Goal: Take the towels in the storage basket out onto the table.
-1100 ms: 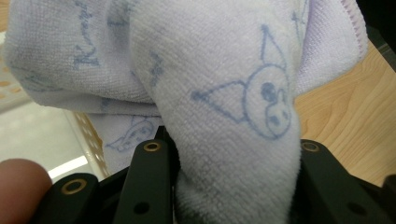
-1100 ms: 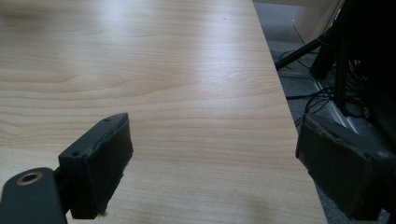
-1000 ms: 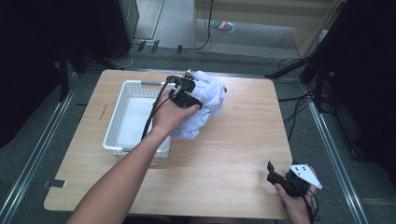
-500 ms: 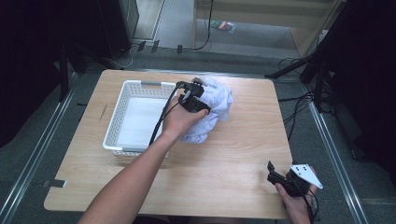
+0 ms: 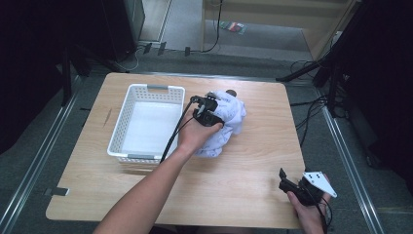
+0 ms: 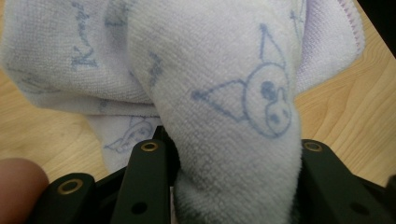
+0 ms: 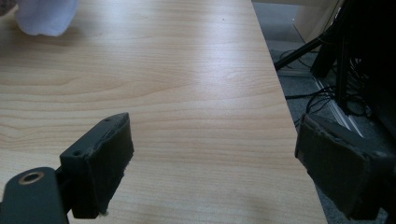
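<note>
A white towel [image 5: 231,119] with pale blue cartoon prints lies bunched on the wooden table [image 5: 253,165], just right of the white basket [image 5: 122,132]. My left gripper [image 5: 207,110] sits on top of its left side, shut on a thick fold. In the left gripper view the towel [image 6: 224,93] bulges up between the two black jaws of my left gripper [image 6: 231,148], which press it from both sides. My right gripper [image 5: 285,181] rests low at the table's near right corner. In the right gripper view my right gripper [image 7: 215,144] stands open over bare wood, with the towel [image 7: 46,14] far off.
The slotted plastic basket has a bare white floor and stands on the left half of the table. The table's right edge [image 7: 280,93] runs close beside my right gripper, with cables and stand legs [image 5: 311,78] on the floor beyond it.
My left hand has moved to the right and down with the towel, away from the basket's rim. The right gripper has stayed where it was.
</note>
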`<state>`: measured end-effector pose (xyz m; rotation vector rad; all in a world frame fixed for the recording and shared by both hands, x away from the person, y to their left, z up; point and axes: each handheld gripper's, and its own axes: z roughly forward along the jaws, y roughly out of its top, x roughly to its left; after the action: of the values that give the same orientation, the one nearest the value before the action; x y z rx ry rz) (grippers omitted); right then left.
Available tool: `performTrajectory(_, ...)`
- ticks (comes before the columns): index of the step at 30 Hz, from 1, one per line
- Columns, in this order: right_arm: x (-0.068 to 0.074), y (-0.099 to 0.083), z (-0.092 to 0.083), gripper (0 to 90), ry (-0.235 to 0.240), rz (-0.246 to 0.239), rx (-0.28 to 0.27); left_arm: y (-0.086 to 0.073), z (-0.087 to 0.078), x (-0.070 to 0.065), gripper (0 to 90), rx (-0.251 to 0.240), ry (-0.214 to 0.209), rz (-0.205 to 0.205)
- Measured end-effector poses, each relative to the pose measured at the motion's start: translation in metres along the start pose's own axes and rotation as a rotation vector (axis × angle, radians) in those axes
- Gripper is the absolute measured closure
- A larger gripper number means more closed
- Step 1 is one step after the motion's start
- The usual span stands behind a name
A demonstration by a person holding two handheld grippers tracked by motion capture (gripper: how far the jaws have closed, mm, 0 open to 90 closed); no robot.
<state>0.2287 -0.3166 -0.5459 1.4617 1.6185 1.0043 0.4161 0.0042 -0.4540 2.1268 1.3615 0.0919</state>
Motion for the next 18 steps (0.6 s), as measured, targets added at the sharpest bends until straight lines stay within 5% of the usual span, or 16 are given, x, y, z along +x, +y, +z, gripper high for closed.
performTrajectory(13,0.000,0.000,0.000,11.8,0.001,0.000,0.003,-0.016,0.032,-0.005,56.9,0.041,-0.012,0.010)
performTrajectory(14,0.000,0.000,0.000,11.8,0.000,0.000,0.001,-0.016,0.034,-0.006,41.7,0.057,-0.018,0.005)
performTrajectory(15,0.000,0.000,0.000,11.8,0.000,0.000,0.001,-0.016,0.037,-0.007,41.7,0.077,-0.019,0.006)
performTrajectory(18,0.000,0.000,0.000,11.8,0.001,0.000,-0.001,-0.017,0.034,-0.009,10.1,0.061,-0.008,0.000)
